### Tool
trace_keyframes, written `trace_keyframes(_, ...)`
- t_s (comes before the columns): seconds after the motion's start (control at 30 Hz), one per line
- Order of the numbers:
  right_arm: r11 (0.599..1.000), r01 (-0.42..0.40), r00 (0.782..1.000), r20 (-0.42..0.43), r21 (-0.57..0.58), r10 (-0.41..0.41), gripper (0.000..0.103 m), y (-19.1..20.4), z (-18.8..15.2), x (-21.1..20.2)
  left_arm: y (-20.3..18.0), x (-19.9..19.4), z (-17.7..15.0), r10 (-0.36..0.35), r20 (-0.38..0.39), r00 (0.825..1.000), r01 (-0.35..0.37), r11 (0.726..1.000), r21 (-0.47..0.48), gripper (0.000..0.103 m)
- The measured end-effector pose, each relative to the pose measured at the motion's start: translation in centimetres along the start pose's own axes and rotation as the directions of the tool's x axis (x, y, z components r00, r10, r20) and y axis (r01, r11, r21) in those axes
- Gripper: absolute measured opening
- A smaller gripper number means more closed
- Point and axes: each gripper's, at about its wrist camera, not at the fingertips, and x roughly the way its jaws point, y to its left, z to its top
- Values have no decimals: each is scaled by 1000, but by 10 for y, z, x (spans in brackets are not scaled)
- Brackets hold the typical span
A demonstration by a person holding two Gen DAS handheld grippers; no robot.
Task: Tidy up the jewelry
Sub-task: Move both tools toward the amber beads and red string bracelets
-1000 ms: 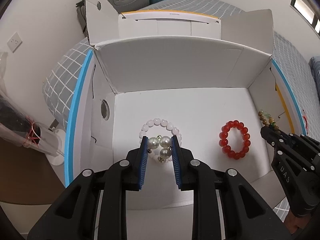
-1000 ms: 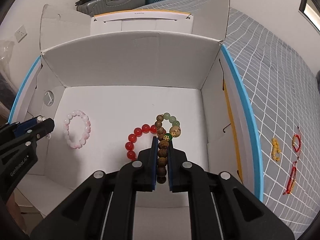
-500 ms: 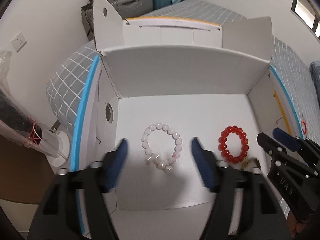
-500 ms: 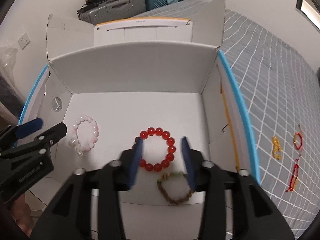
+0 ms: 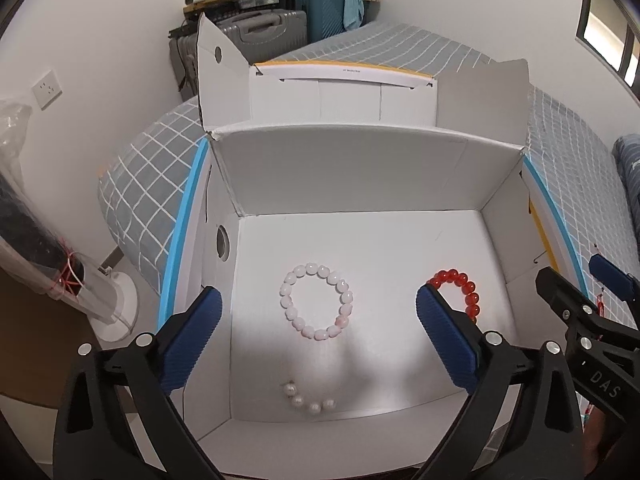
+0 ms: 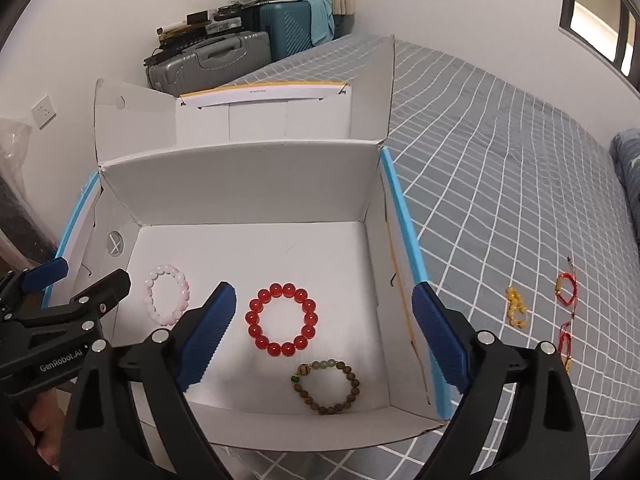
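Observation:
An open white cardboard box [image 5: 360, 168] [image 6: 248, 184] sits on the bed. On its floor lie a pink bead bracelet [image 5: 317, 307] [image 6: 167, 299], a red bead bracelet [image 6: 282, 319] [image 5: 460, 292], a brown wooden bead bracelet [image 6: 328, 386] and a short pearl string [image 5: 310, 398]. My left gripper [image 5: 318, 344] is open and empty above the near part of the box. My right gripper [image 6: 320, 336] is open and empty above the red and brown bracelets. Each gripper shows at the edge of the other's view.
On the grey checked bedspread [image 6: 520, 160] right of the box lie a yellow bead piece [image 6: 516, 312] and two red cord bracelets [image 6: 566, 292]. Suitcases [image 6: 216, 56] stand by the far wall. A fan base [image 5: 116, 312] stands on the floor left of the bed.
Both grippers opened and pulled back and up. The pearl string dropped from the left gripper onto the box floor, the brown bracelet from the right one.

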Motion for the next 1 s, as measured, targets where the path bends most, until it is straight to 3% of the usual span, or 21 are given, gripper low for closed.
trace_keyframes(0.23,999,35,999,28,6,-35,91,-25,-5,-13,-17,-13,-5,-42,9,999,42,999,25,97)
trace_keyframes(0.43,994,91,995,36,59,-93,91,-79,-13,-29,-53,-26,-4,-83,32,996,80,994,73,97)
trace_keyframes(1.0,946,231,973,-29,226,-230,91,-249,-69,-50,-228,-40,-6,-240,29,970,226,942,249,97)
